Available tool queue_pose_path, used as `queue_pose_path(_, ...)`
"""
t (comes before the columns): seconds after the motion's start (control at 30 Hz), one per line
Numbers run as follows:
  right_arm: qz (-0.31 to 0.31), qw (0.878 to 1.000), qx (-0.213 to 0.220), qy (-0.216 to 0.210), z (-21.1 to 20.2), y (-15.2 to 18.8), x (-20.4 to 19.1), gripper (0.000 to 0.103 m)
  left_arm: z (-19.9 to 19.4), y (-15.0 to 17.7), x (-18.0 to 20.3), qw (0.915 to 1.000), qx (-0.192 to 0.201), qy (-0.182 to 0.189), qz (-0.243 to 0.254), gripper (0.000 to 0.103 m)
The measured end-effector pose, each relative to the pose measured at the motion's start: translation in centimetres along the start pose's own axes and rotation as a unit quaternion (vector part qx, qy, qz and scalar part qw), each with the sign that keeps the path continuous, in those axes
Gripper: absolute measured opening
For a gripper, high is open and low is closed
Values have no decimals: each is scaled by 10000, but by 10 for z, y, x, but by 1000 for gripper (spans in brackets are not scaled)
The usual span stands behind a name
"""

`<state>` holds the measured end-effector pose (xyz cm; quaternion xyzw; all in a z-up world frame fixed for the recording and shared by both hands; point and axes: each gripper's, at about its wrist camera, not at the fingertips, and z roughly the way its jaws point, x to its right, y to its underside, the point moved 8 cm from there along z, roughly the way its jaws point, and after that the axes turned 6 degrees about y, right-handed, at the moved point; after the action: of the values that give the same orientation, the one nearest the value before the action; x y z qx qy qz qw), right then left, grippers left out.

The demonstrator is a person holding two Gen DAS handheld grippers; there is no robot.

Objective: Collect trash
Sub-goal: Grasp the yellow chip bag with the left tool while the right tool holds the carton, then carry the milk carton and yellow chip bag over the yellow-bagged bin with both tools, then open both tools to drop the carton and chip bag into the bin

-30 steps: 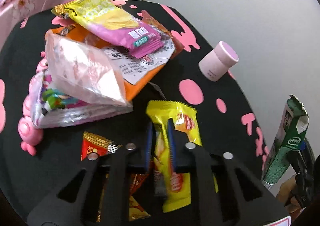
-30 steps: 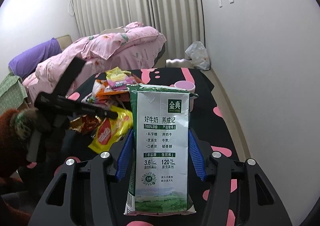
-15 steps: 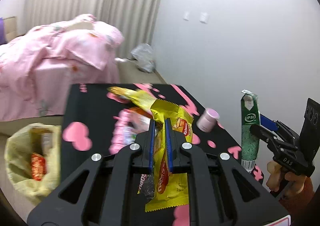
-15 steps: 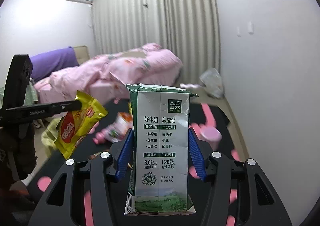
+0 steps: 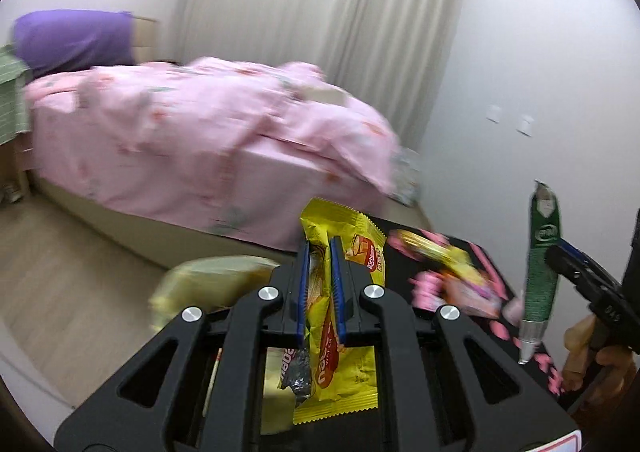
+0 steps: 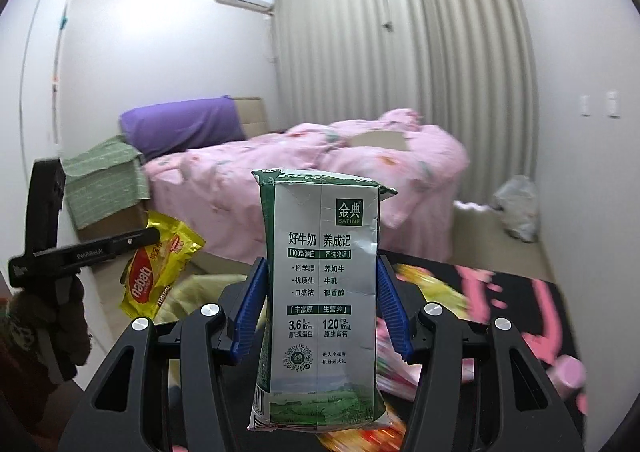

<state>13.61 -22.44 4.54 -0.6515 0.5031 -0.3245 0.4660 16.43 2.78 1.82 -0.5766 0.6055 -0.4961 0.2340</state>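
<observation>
My left gripper (image 5: 319, 248) is shut on a yellow wafer wrapper (image 5: 340, 364), held in the air above the floor side of the black table (image 5: 460, 248). That wrapper (image 6: 160, 272) also hangs from the left gripper (image 6: 154, 238) at the left of the right wrist view. My right gripper (image 6: 320, 272) is shut on a green and white milk carton (image 6: 324, 292), held upright; the carton (image 5: 540, 268) shows edge-on at the right of the left wrist view. A yellow trash bag (image 5: 208, 284), blurred, lies below and left of the left gripper.
Several snack wrappers (image 5: 448, 264) and a pink cup (image 6: 570, 370) lie on the black table with pink spots. A bed with a pink quilt (image 5: 200, 139) stands beyond. A white plastic bag (image 6: 518, 207) sits on the floor by the curtain.
Both grippers lifted off the table and swung left toward the bed side, each keeping its item. The table's wrappers slid to the right and the trash bag came nearer the left gripper.
</observation>
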Motion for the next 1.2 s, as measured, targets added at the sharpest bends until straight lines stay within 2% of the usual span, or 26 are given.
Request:
queue_pose_path(0.13,-45,9982,-172,-574,51,-6,-50,51,-5,2,-66,9972,105,-458,-577,10)
queue_pose_path(0.23,-53,9952,-275,-934,88,-7,-86,51,-2,10,-92,9945,124,-682,-788,10)
queue_pose_path(0.4,123,9882,-480,-1450,149,4,-128,51,15,27,-113,9918,105,-786,-1006,10)
queue_pose_path(0.6,249,9826,-808,-1651,200,30,-151,51,40,36,-126,9889,133,-795,-1251,10)
queue_pose_path(0.77,623,9801,-904,-1656,220,43,-147,51,53,45,-137,9870,46,-770,-1409,10)
queue_pose_path(0.9,946,9738,-1175,-1704,225,61,-139,52,65,60,-141,9859,-140,-567,-1571,11)
queue_pose_path(0.93,1076,9709,-1259,-1730,225,65,-135,52,67,63,-141,9856,-201,-477,-1611,15)
queue_pose_path(1.03,1374,9646,-1416,-1747,222,72,-125,52,74,74,-141,9829,-421,-294,-1770,42)
queue_pose_path(1.07,1401,9649,-1435,-1697,220,74,-122,52,75,74,-141,9827,-442,-283,-1774,46)
queue_pose_path(1.2,1222,9706,-1413,-1516,203,72,-110,52,65,69,-138,9841,-352,-421,-1691,47)
